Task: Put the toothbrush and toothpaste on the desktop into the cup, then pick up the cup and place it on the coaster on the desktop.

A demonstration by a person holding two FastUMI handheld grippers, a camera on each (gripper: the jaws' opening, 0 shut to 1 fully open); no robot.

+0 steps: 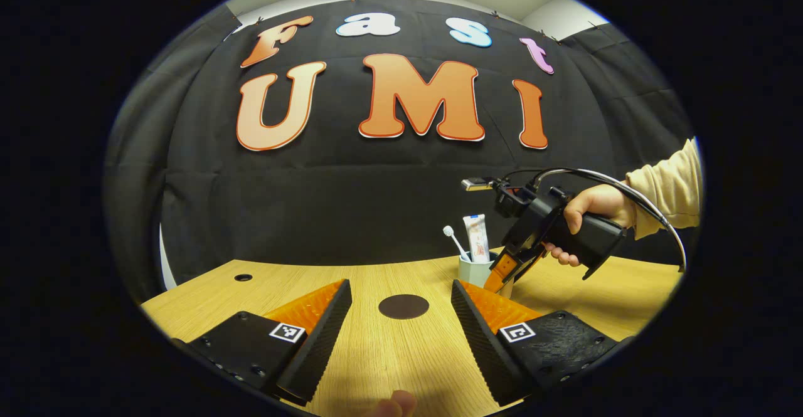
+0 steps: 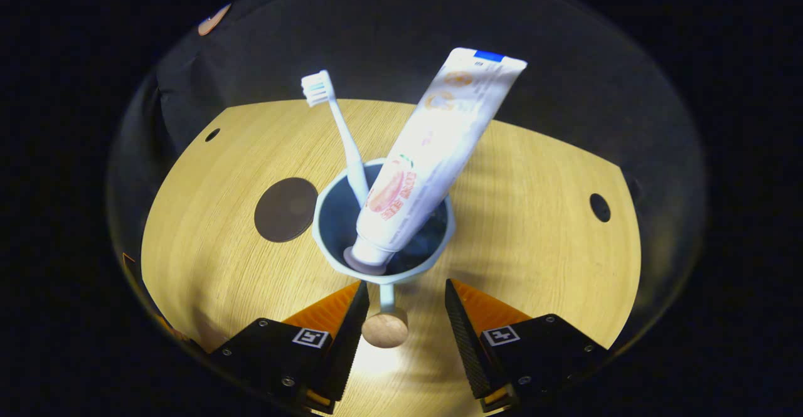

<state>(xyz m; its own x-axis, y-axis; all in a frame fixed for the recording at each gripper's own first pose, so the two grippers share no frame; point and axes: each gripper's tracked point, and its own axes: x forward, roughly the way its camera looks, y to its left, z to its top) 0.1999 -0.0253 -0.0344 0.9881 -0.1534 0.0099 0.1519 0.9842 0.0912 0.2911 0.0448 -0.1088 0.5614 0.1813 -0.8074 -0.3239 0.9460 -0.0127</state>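
Observation:
A pale blue cup stands on the wooden desktop with a white toothbrush and a white toothpaste tube leaning in it. Its handle, ending in a round wooden knob, points toward my right gripper, which is open with a finger on either side of the handle. A dark round coaster lies just left of the cup. In the left gripper view, my left gripper is open and low over the desk, with the coaster ahead. The cup stands behind to the right, with the right gripper at its side.
A hand in a cream sleeve holds the right gripper, with a cable arching above it. The desktop has small round holes near its edges. The black cloth wall stands behind the desk's far edge.

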